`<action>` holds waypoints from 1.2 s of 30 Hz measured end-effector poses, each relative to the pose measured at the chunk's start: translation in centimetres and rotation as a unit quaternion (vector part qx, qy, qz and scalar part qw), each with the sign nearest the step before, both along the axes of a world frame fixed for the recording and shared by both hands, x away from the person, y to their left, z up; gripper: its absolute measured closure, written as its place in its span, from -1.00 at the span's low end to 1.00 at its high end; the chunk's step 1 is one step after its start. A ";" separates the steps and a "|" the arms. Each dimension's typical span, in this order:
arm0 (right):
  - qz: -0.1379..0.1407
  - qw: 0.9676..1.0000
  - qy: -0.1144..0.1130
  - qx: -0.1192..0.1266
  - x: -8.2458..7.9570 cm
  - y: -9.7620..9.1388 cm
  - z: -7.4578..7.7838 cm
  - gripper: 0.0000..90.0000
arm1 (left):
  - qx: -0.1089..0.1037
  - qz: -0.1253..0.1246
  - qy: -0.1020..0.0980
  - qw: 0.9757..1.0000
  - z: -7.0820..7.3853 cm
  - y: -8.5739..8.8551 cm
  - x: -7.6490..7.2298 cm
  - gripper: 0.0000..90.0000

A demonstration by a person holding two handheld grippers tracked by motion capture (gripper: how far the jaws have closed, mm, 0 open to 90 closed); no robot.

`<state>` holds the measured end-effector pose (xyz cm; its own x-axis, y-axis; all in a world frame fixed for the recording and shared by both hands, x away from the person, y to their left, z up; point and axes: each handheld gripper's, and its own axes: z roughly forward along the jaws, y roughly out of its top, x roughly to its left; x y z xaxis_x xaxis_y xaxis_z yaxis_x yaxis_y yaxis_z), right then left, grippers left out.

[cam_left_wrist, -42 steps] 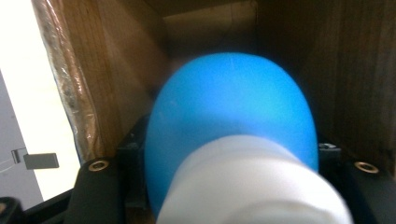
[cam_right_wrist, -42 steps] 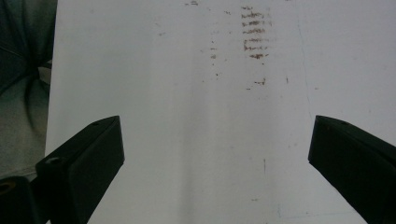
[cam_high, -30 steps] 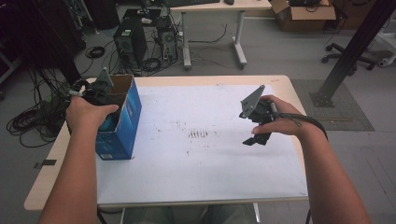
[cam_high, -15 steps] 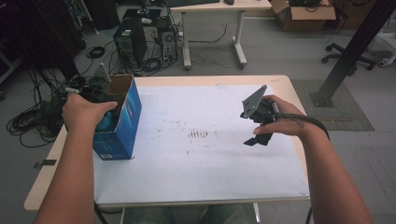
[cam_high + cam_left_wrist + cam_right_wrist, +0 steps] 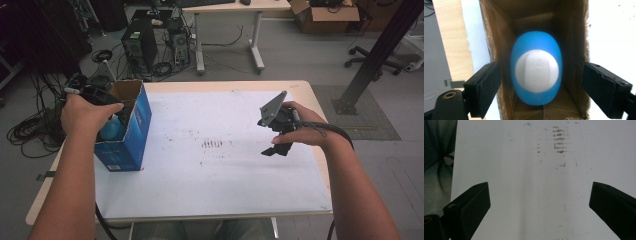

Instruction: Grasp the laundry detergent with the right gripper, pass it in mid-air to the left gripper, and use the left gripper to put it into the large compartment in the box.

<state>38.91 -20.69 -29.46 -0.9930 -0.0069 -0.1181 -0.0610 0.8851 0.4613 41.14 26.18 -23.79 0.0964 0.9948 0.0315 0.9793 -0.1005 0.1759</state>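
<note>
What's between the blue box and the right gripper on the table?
In the high view, only bare white table with faint brown scuff marks lies between the blue box and the right gripper.

Wooden table [image 5: 305, 90], white sheet [image 5: 210, 175] on top; blue box [image 5: 132, 135] standing on sheet.

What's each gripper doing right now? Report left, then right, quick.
Left gripper: open, jaws just widened, holding nothing; blue bottle sits below in the box.
Right gripper: open, empty, over the white table.
</note>
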 end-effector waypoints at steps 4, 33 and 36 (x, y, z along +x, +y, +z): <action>0.000 1.000 0.002 0.000 0.0 0.0 -0.1 -0.93 | -0.023 -0.014 -0.003 1.000 0.6 0.0 -0.2 -0.78; -0.005 1.000 -0.004 -0.004 -0.3 -0.4 0.4 -0.93 | 0.010 -0.113 -0.003 0.994 3.9 -1.9 -0.6 -0.86; -0.006 1.000 -0.004 -0.004 -0.4 -0.5 0.5 -0.93 | 0.009 -0.141 -0.005 0.990 4.5 -2.6 -0.7 -0.86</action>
<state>38.56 -21.14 -29.00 -0.9920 0.0041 -0.1264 -0.0543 0.8891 0.4546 40.48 23.57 -19.28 0.3696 0.9277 0.0517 0.9102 -0.3727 0.1804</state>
